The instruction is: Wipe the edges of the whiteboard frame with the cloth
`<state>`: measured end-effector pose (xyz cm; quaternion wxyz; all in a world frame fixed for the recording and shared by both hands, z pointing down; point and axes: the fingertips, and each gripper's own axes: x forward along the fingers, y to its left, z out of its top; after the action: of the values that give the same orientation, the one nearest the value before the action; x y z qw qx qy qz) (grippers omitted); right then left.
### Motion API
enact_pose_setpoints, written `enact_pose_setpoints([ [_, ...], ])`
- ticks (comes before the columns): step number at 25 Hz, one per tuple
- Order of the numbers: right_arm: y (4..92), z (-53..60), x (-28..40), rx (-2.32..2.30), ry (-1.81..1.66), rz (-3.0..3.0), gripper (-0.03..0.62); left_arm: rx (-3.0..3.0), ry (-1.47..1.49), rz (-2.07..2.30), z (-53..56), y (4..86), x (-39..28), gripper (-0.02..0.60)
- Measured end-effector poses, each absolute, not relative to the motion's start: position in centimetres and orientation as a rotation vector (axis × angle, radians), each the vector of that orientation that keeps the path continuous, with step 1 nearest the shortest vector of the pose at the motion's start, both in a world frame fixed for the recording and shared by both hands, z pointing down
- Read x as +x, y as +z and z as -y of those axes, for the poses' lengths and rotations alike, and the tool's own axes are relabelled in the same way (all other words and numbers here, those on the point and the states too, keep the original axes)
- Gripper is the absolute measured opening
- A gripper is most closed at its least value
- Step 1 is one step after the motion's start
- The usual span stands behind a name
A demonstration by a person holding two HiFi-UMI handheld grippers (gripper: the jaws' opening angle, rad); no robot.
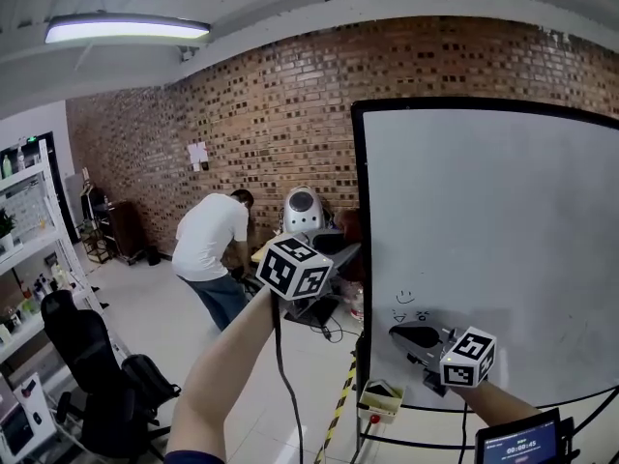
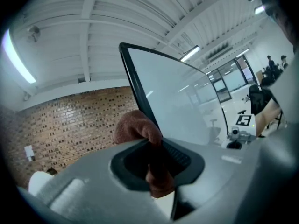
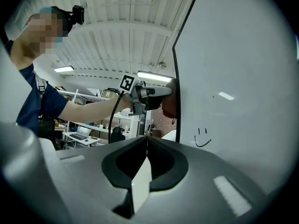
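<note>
The whiteboard (image 1: 484,249) stands upright at the right, with a black frame (image 1: 360,220) round it. My left gripper (image 2: 156,148) is shut on a reddish-brown cloth (image 2: 138,127), which bulges out above the jaws. In the right gripper view the left gripper (image 3: 161,93) holds the cloth (image 3: 170,104) against the frame's left edge (image 3: 177,73). In the head view the left gripper's marker cube (image 1: 293,267) sits just left of that edge. My right gripper (image 1: 411,336) is lower, close to the board's face by a small drawn smiley (image 1: 406,298). Its jaws (image 3: 147,146) are shut with nothing between them.
A person in a white shirt (image 1: 211,240) bends over beside a brick wall (image 1: 242,114). A black office chair (image 1: 82,356) and shelves (image 1: 29,240) stand at the left. A yellow-and-black striped bar (image 1: 338,409) leans by the board's foot. A small screen (image 1: 522,445) shows at bottom right.
</note>
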<state>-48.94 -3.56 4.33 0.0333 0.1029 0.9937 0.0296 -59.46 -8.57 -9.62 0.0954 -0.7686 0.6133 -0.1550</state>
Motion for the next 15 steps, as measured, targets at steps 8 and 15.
enact_pose_setpoints([
  [8, 0.9, 2.8, -49.3, 0.367, 0.143, -2.984, 0.009, -2.211, -0.436, -1.78, 8.5, -14.7, -59.5, 0.063],
  [15, 0.2, 2.3, -49.2, 0.395, 0.133, -2.964, 0.009, -2.138, -0.462, -1.785, 8.5, -19.3, -59.7, 0.064],
])
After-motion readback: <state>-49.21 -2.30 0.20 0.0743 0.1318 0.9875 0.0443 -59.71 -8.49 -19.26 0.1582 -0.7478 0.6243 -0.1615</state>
